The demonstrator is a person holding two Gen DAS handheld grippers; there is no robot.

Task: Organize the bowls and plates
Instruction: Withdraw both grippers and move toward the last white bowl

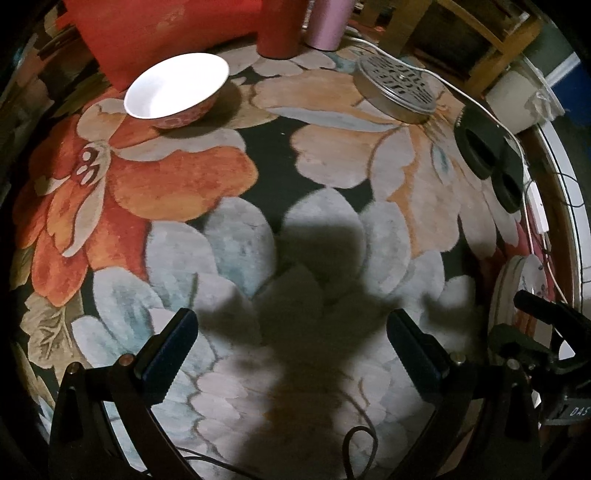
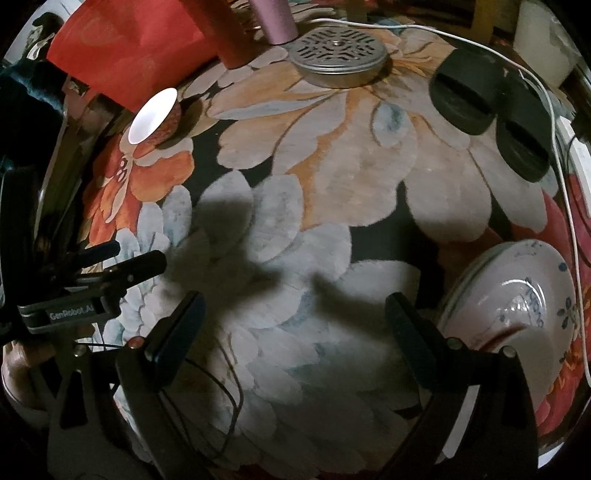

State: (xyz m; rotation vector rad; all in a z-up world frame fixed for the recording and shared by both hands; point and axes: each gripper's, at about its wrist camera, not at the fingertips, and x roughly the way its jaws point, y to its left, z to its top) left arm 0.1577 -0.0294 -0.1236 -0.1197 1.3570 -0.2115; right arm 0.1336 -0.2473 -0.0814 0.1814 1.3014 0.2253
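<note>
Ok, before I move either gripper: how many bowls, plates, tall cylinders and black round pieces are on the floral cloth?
Bowls: 1, the white bowl.
Plates: 1, the painted plate.
Tall cylinders: 2, the red cylinder and the pink cylinder.
Black round pieces: 2, and.
Total: 6.

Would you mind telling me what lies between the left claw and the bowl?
Only bare floral rug: in the left wrist view nothing stands between the open left claw and the bowl.

Bowl [image 1: 176, 90] far left, plate [image 2: 513, 314] near right
</note>
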